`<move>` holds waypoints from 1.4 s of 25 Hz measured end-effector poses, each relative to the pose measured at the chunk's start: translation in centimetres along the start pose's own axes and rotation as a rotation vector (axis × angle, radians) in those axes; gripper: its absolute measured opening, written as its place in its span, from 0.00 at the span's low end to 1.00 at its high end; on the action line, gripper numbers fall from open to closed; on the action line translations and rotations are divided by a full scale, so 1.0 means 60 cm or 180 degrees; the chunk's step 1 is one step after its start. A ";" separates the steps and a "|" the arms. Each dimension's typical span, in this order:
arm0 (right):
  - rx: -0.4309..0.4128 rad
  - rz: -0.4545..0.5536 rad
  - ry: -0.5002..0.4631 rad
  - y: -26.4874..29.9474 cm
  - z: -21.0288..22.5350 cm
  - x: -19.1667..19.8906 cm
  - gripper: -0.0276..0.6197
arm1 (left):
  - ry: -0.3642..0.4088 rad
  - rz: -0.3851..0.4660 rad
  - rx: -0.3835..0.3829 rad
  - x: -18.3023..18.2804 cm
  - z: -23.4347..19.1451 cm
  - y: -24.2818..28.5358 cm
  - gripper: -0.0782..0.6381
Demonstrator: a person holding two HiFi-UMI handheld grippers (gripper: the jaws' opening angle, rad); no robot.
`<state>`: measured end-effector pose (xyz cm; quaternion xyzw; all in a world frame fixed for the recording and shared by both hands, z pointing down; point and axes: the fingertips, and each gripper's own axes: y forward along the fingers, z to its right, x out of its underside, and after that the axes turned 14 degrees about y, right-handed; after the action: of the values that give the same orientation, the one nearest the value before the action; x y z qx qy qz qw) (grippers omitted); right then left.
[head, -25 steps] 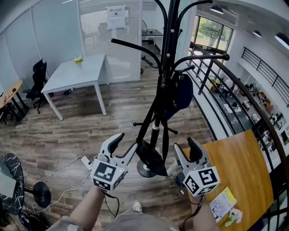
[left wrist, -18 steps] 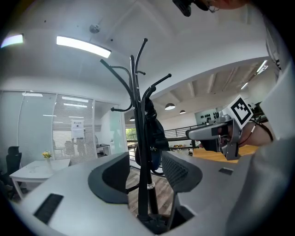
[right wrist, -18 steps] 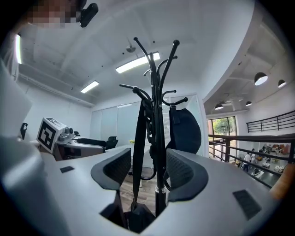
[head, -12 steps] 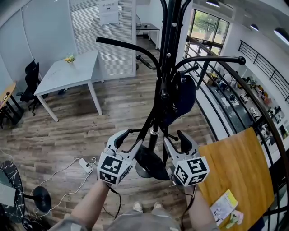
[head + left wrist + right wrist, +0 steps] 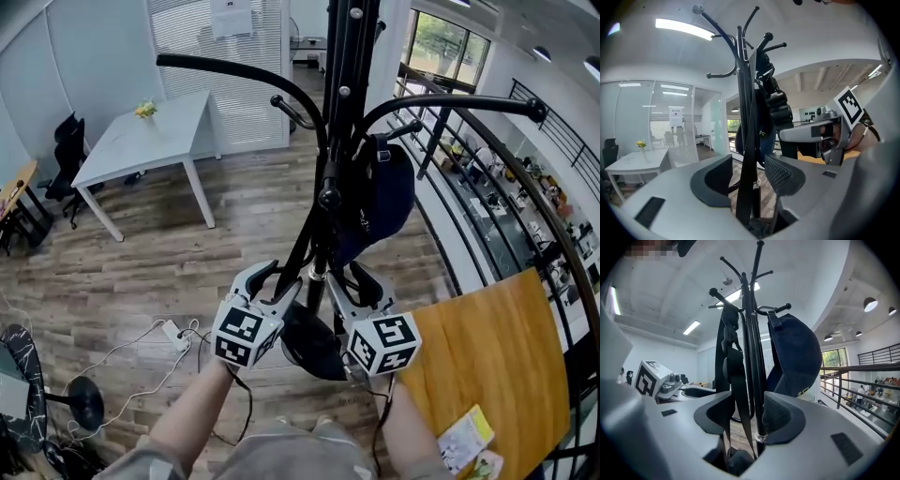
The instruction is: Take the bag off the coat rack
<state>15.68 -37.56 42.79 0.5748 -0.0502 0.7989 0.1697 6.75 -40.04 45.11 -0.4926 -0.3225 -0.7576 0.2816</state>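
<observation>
A black coat rack (image 5: 339, 103) stands in front of me. A black bag (image 5: 310, 343) hangs low beside the pole on a long black strap (image 5: 749, 140). My left gripper (image 5: 272, 283) is just above the bag, open, with the strap running loose between its pads (image 5: 747, 171). My right gripper (image 5: 352, 286) is on the other side of the pole. Its jaws are closing, and a strap (image 5: 736, 380) and the pole pass between them (image 5: 749, 416) without being pinched. A dark navy rounded item (image 5: 382, 199) hangs from a hook to the right.
A wooden table (image 5: 487, 375) with a yellow-green booklet (image 5: 461, 436) is at the lower right, beside a black railing (image 5: 441, 234). A white table (image 5: 141, 145) stands at the far left. Cables and a power strip (image 5: 173, 333) lie on the wood floor.
Both grippers have moved in and up to the rack pole, from beside the hanging bag to either side of its straps. The rack now looms closer in the head view.
</observation>
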 end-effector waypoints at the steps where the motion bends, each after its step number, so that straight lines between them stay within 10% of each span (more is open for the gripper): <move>1: -0.0031 0.0017 0.0003 0.001 0.000 -0.001 0.35 | -0.0010 -0.0002 -0.0010 0.004 0.001 0.004 0.42; 9: -0.0203 0.0132 0.0123 0.006 -0.005 -0.014 0.10 | 0.0093 0.0088 -0.0067 0.007 0.002 0.029 0.14; 17: -0.0382 0.0155 0.0401 -0.014 -0.002 -0.052 0.10 | -0.0015 0.0019 -0.0124 -0.007 -0.013 -0.001 0.13; 35: -0.1172 0.0632 0.0742 -0.089 -0.127 -0.277 0.10 | 0.0265 0.0721 -0.0703 -0.263 -0.100 -0.163 0.13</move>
<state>15.26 -34.01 24.11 0.4302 -0.2313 0.8501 0.1969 1.72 -36.69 26.54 -0.5220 -0.1677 -0.7717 0.3225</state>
